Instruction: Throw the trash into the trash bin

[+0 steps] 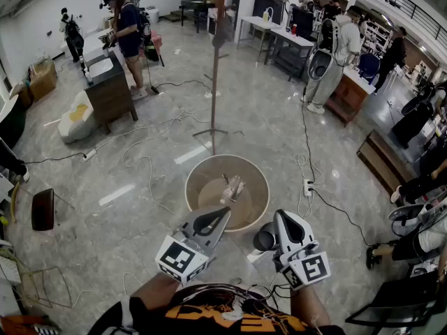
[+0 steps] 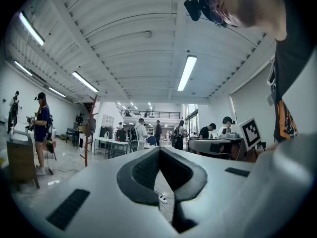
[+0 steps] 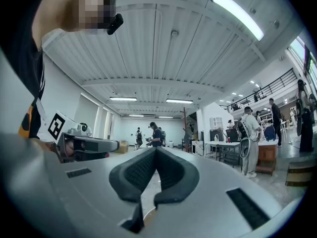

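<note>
Both forearms (image 1: 155, 293) reached forward from the bottom of the head view, holding the two tools level and side by side above the grey tiled floor (image 1: 126, 222). The left gripper (image 1: 223, 213) (image 2: 159, 149) had its dark ribbed pads pressed together with nothing between them, its tip over the near edge of the round tan trash bin (image 1: 193, 179). The right gripper (image 1: 279, 216) (image 3: 156, 149) was likewise closed and empty, just right of the bin. Pale crumpled trash (image 1: 232, 188) lay inside the bin.
</note>
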A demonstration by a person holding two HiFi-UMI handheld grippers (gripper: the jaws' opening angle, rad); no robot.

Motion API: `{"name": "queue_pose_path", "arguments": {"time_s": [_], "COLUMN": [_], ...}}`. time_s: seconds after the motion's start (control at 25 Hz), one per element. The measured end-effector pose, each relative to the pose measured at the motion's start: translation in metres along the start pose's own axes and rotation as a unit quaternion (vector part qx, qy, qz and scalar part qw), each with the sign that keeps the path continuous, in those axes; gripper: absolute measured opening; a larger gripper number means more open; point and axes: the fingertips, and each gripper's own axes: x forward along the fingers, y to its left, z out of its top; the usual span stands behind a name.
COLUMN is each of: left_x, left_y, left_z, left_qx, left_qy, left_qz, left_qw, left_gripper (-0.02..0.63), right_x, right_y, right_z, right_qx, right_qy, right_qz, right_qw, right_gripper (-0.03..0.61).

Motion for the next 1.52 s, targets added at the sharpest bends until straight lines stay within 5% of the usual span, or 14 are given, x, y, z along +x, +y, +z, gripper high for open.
{"name": "queue_pose_path", "arguments": {"time_s": [1.16,1.52], "left_x": [-0.078,-0.036], "left_y": [0.107,0.12], "left_z": [-0.025,-0.034], "left_qx": [-0.032,-0.034], "left_qy": [-0.005,0.007], "left_qz": [0.012,-0.015], "left_qw": [0.9994,0.9993], "left_gripper": [0.021,0.021], "right_x": [0.094,0.107], "right_y": [0.106,0.07], "right_z": [-0.028,-0.042], "right_qx": [0.02,0.033], "right_qy": [0.014,0.024], "right_qz": [0.044,0.017], "right_qw": [0.999,0.999], "right_gripper": [0.014,0.014]}}
